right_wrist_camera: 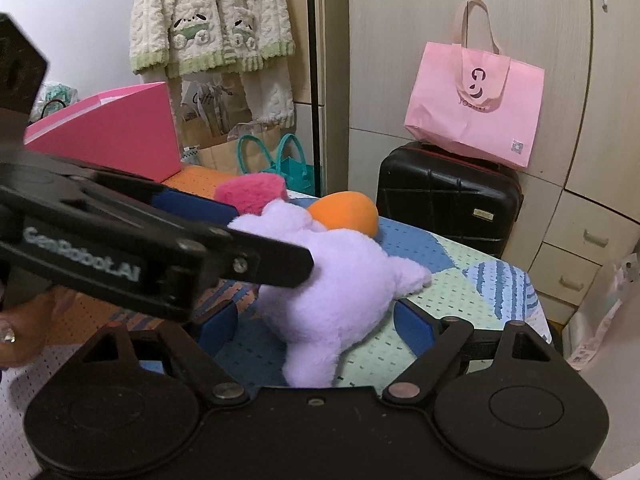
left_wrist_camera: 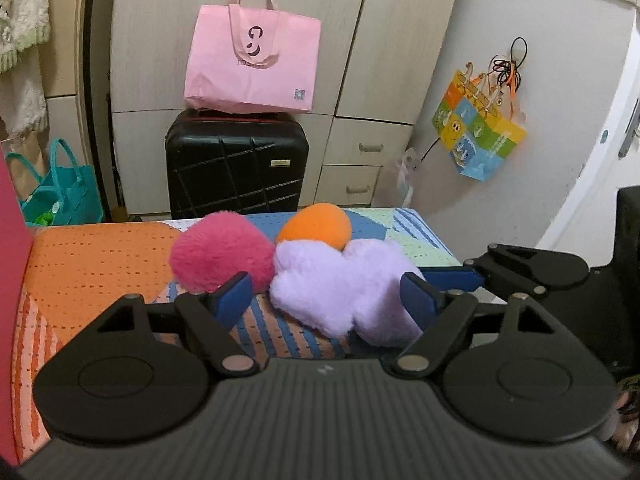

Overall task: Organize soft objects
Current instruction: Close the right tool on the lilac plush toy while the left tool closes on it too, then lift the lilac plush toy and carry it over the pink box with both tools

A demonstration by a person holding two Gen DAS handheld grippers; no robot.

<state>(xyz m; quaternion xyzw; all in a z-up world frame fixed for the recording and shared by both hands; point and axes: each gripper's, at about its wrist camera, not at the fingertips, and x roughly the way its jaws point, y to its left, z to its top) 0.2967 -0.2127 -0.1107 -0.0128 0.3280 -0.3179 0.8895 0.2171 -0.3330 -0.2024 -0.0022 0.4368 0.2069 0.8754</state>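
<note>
Jaws of both grippers spread wide, nothing clamped yet. Left gripper point(left_wrist_camera: 326, 294) straddling the fluffy lilac cloud-shaped plush point(left_wrist_camera: 344, 284), right-hand blue pad against the fur or just beside it, left-hand pad clear of it and standing in front of the shaggy hot-pink plush ball point(left_wrist_camera: 222, 256). Right gripper point(right_wrist_camera: 316, 322) bracketing the same lilac plush from the other side, pads near the fur but not visibly pressing. Lilac plush lying on the quilted patchwork cover point(left_wrist_camera: 100, 264) of what looks like a bed (bright orange, blue and mint panels), touching the pink ball and the smooth orange foam ball point(left_wrist_camera: 316, 226) behind it. All 3 soft things bunched together near the far edge, probably gathered for sorting. Pink open box point(right_wrist_camera: 120, 132) standing at the cover's left side, likely the intended container. Taking the bulky, floppy plush with 2 grippers at once, probably to keep it from sagging. Next move judged: closing on the fur, then lifting toward the box.
</note>
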